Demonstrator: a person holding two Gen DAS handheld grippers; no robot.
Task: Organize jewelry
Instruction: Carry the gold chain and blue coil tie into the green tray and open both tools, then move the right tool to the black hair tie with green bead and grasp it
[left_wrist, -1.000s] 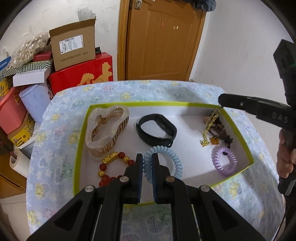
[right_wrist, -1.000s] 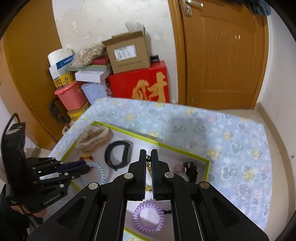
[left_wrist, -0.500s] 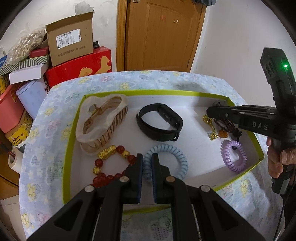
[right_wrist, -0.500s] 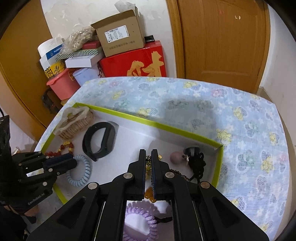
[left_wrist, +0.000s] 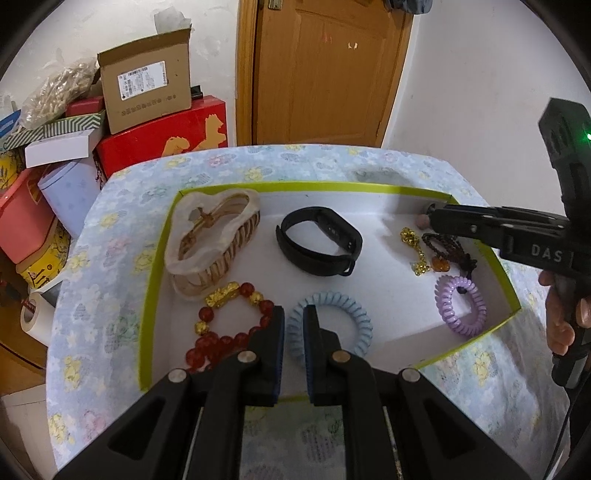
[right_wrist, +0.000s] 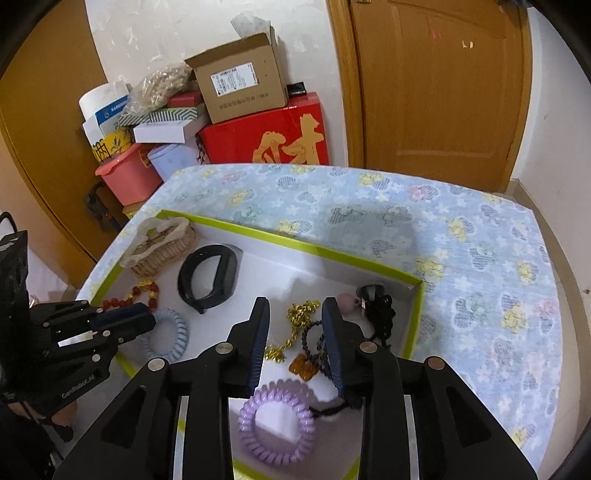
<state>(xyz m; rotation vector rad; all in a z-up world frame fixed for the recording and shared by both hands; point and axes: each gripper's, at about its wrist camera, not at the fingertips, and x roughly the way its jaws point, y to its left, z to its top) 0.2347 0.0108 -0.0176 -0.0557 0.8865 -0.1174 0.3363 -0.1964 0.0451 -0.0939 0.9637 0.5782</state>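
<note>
Biggest risk w/ the right claw (right_wrist: 295, 314): its fingers are spread and straddling the gold chain (right_wrist: 295, 325) and the dark bead string (right_wrist: 314, 343), which are lying tangled together at the right end of the green-edged tray (right_wrist: 280, 240). Closing there is likely pinching both strands, or dragging the amber charm (right_wrist: 303, 365) and the purple coil tie (right_wrist: 277, 424) along. The left claw (left_wrist: 293, 321) is pressed nearly together over the near-left rim of the blue coil tie (left_wrist: 328, 325); cannot tell if it is pinching it. It is pointing down into the tray's near side; the right one is reaching in from the right, roughly level. Tray is sitting on the floral-cloth counter (right_wrist: 480, 258)
</note>
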